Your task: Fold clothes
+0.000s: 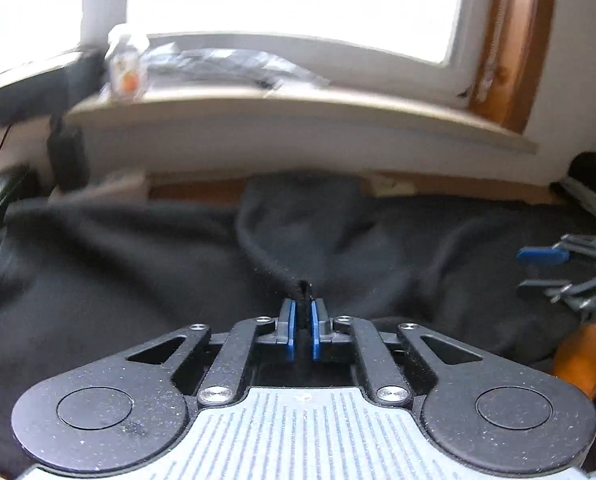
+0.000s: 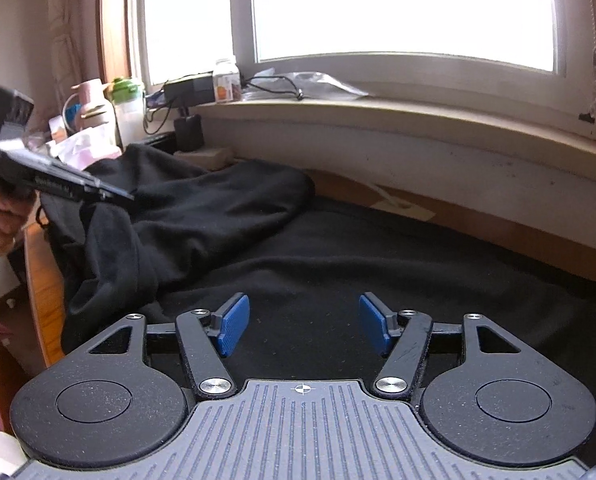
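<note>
Nearest the left wrist camera, the left gripper (image 1: 302, 312) is being held clamped on a pinched ridge of the black garment (image 1: 137, 272), its blue pads (image 1: 291, 320) drawn together with cloth rising between them. Across the wooden table (image 2: 43, 280) under the windowsill (image 2: 418, 120), the garment is being left spread, bunched at the far left. At the near right, the right gripper (image 2: 304, 322) is being held apart over flat cloth, gripping nothing. Soft, light, limp handling is to be expected: the fabric is likely to sag and drag, so an edge or corner is judged the best hold.
</note>
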### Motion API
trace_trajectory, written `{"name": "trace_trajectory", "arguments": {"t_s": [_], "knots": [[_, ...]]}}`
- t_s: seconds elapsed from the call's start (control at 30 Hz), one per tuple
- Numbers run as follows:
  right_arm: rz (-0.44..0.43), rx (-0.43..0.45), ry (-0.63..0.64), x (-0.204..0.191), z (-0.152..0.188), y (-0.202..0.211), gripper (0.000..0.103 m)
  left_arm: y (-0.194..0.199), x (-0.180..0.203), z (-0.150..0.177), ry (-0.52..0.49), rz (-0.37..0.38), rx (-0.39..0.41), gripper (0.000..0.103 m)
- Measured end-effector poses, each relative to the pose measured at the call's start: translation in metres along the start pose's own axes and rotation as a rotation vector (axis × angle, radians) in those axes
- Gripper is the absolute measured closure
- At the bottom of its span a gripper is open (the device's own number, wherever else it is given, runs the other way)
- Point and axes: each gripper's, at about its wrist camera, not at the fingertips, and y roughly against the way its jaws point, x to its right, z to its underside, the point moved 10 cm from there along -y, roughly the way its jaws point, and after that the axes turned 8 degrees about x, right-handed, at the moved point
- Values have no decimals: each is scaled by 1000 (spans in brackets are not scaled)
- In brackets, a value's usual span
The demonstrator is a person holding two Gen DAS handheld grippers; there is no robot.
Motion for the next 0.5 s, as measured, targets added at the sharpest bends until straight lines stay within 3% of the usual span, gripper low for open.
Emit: {"name": "trace_trajectory", "arguments": {"t_s": [0.1, 0.2, 0.3, 0.4, 0.43, 0.5], "knots": [[31, 28, -7, 10, -5, 11, 42, 4, 39, -28, -57, 54, 52, 96], [69, 59, -21, 22, -11, 25, 42, 3, 101, -58, -118, 159, 90, 96], [114, 88, -51, 39, -16, 39, 42, -10, 174, -67, -187, 270, 72, 96], [155, 97, -89, 58, -14, 48, 42, -18, 223, -64, -275, 331, 57, 78], [166, 98, -101, 64, -13, 50, 42, -19, 235, -63, -300, 346, 59, 68], [178, 100, -118, 70, -11, 53, 42, -19, 234, -67, -316, 319, 77, 63]]}}
